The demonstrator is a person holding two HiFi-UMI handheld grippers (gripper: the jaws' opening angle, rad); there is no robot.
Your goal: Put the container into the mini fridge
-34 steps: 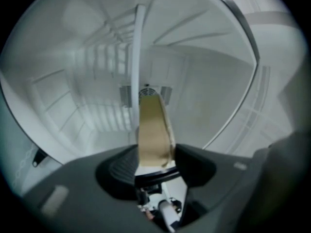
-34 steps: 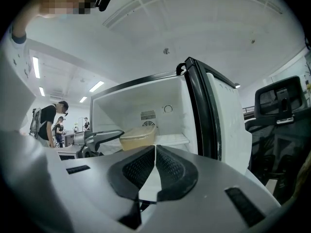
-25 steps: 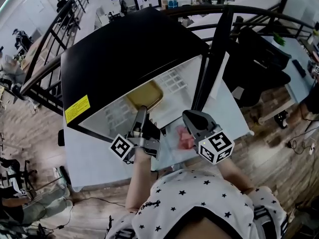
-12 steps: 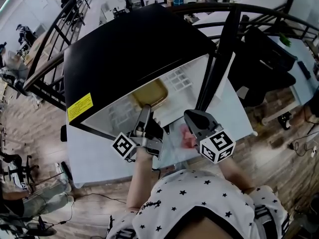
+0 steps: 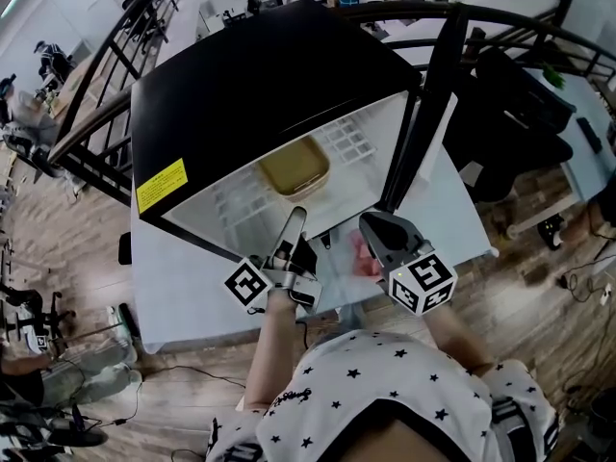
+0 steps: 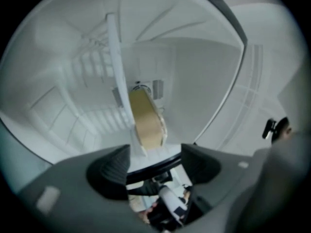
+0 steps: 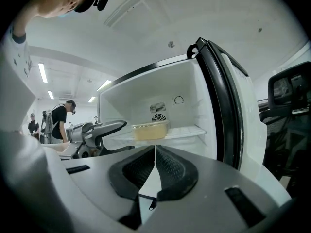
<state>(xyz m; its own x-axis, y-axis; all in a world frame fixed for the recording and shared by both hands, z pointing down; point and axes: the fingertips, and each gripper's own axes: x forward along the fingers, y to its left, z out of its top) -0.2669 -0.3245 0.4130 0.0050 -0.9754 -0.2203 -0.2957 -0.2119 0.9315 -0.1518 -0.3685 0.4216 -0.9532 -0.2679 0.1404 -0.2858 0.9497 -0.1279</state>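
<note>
The yellowish container [image 5: 294, 168] rests on the white shelf [image 7: 187, 131] inside the open mini fridge [image 5: 260, 75]. It also shows in the left gripper view [image 6: 146, 121] and the right gripper view [image 7: 149, 129]. My left gripper [image 5: 292, 227] sits just outside the fridge opening, a little short of the container. Its jaws have just been opening and now stand open, with nothing between them [image 6: 154, 165]. My right gripper [image 5: 377, 231] hovers to the right by the door's edge, shut and empty [image 7: 155, 168].
The fridge door [image 7: 228, 106] stands open on the right, its black edge [image 5: 423, 94] close to my right gripper. The fridge stands on a white table [image 5: 183, 296], where something pink [image 5: 361, 258] lies below the right gripper. A person [image 7: 60, 115] stands far off at left.
The left gripper's jaws have opened and let go of the container. The gripper has drawn back a little, and the container stays on the shelf. The right gripper has kept still.
</note>
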